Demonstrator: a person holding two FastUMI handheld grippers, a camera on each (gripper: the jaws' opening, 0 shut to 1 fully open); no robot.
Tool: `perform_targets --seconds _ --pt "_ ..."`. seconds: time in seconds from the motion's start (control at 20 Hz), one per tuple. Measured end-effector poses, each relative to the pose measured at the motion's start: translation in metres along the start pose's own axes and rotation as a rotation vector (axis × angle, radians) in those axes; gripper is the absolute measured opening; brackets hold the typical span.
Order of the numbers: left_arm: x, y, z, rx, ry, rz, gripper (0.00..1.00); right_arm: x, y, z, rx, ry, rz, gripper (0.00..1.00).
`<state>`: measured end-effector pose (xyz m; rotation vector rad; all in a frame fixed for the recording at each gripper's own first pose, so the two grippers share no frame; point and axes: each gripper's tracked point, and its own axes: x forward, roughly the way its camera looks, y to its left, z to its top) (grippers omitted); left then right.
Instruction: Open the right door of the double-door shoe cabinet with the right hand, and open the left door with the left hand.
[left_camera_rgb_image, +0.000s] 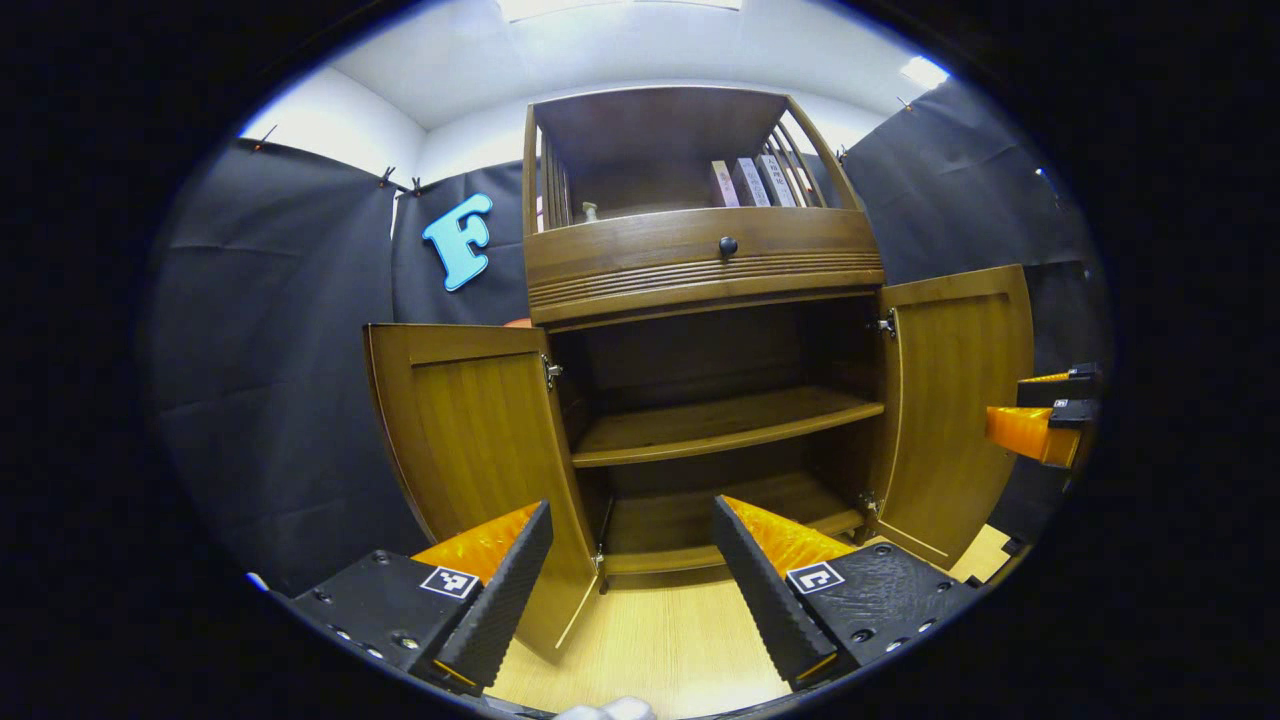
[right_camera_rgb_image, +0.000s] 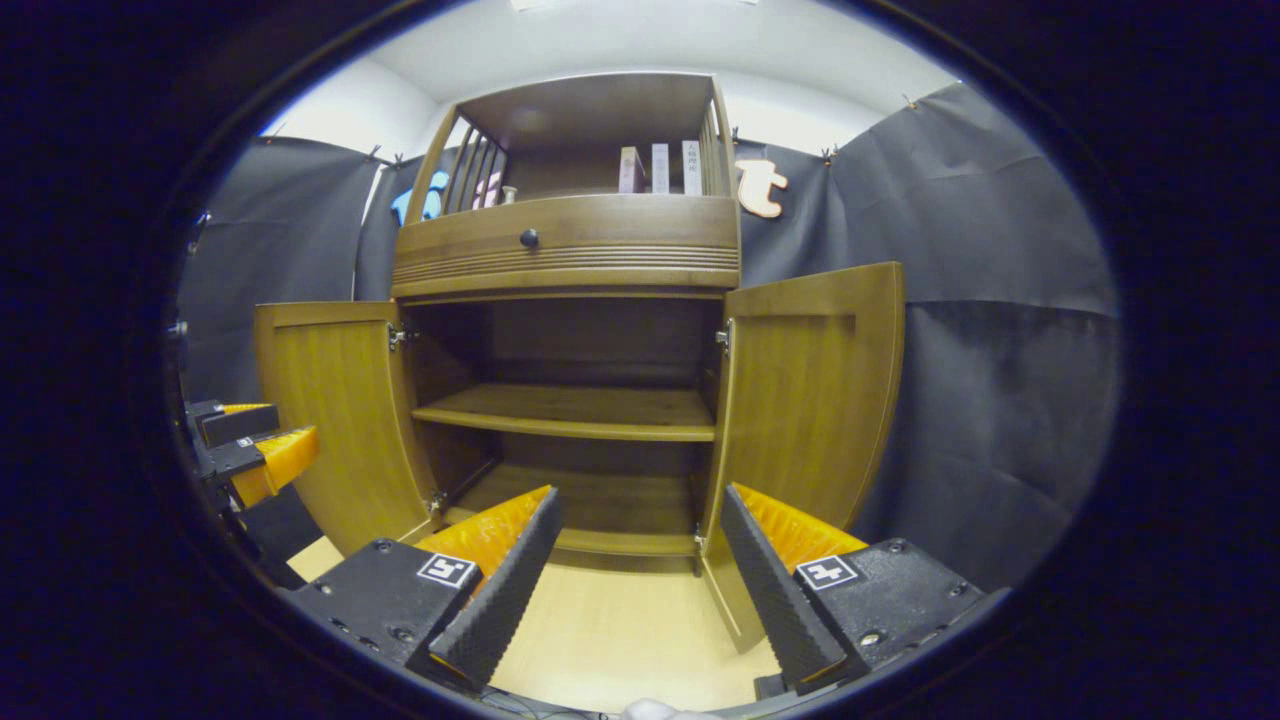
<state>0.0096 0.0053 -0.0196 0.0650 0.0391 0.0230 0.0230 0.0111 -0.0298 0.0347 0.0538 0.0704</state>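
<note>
Black booth walls behind the cabinet (left_camera_rgb_image: 700, 260); doors at 9 (left_camera_rgb_image: 470, 440) and 3 (left_camera_rgb_image: 955, 400) swung open, both grippers (left_camera_rgb_image: 632, 560) (right_camera_rgb_image: 640, 560) spread wide, holding nothing.

Shoe cabinet (left_camera_rgb_image: 700, 270) against booth wall, on floor (left_camera_rgb_image: 650, 640). Left door (left_camera_rgb_image: 480, 440) swung out left; right door (left_camera_rgb_image: 950, 400) swung out right. Shelf (left_camera_rgb_image: 720, 425) inside, between doors. Drawer (left_camera_rgb_image: 700, 255) above compartment; books (left_camera_rgb_image: 750, 182) in open top, right side.

Glossy brown wood shoe cabinet (left_camera_rgb_image: 700, 270), metal hinges (left_camera_rgb_image: 550, 372), pale smooth wood-look floor (left_camera_rgb_image: 650, 640), matt wall cloth (left_camera_rgb_image: 280, 400).
</note>
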Motion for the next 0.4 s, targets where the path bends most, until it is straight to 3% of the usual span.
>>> perform_targets --seconds 0.3,0.35,0.4 --pt "0.0024 -0.0036 0.0046 -0.019 -0.017 -0.017 0.96 -0.0021 0.0011 0.0034 0.005 -0.014 -0.015 1.00" --pt "0.0023 -0.0026 0.0048 -0.013 -0.019 -0.018 1.00 -0.0016 0.0001 0.0033 0.005 -0.013 -0.020 1.00" --pt "0.0022 -0.0018 0.0054 -0.011 -0.021 -0.020 0.96 -0.0011 -0.0004 0.0026 0.005 -0.011 -0.022 1.00"
